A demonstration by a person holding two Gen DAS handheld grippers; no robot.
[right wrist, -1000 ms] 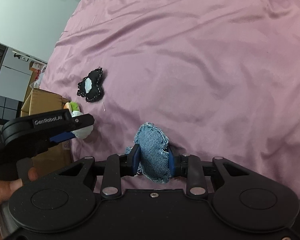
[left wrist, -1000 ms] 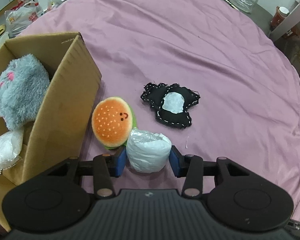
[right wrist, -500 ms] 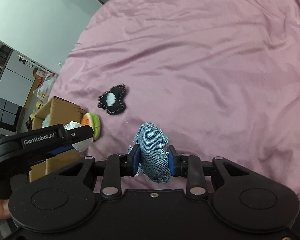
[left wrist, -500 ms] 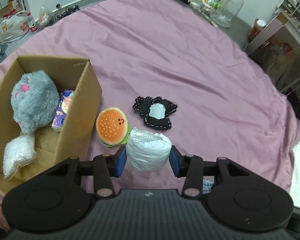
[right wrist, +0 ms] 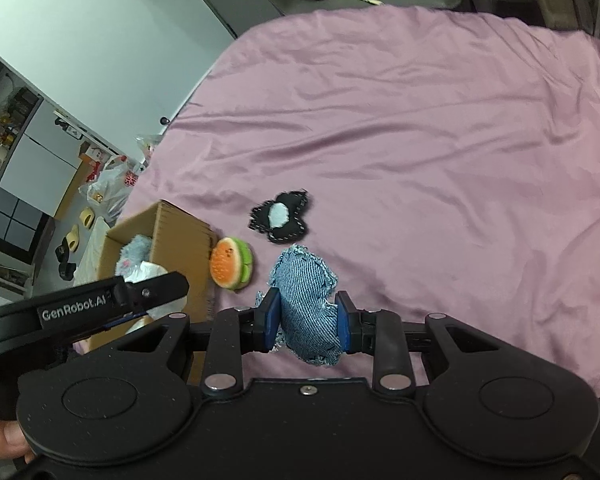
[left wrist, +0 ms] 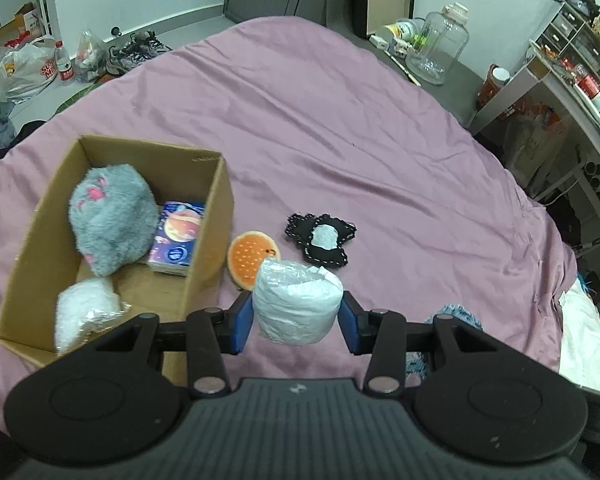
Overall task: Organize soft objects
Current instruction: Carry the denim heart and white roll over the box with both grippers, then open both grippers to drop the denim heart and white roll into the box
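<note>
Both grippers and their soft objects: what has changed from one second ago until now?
Both grippers rose away from the bed, each carrying its load. The left gripper keeps the white bundle and the right gripper the denim pouch, jaws shut. The burger plush, black pad and cardboard box stayed put.

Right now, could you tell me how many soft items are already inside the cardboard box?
3: a grey plush at the back left, a white fluffy piece at the front left corner, and a tissue pack against the right wall of the cardboard box. More may be hidden underneath.
</note>
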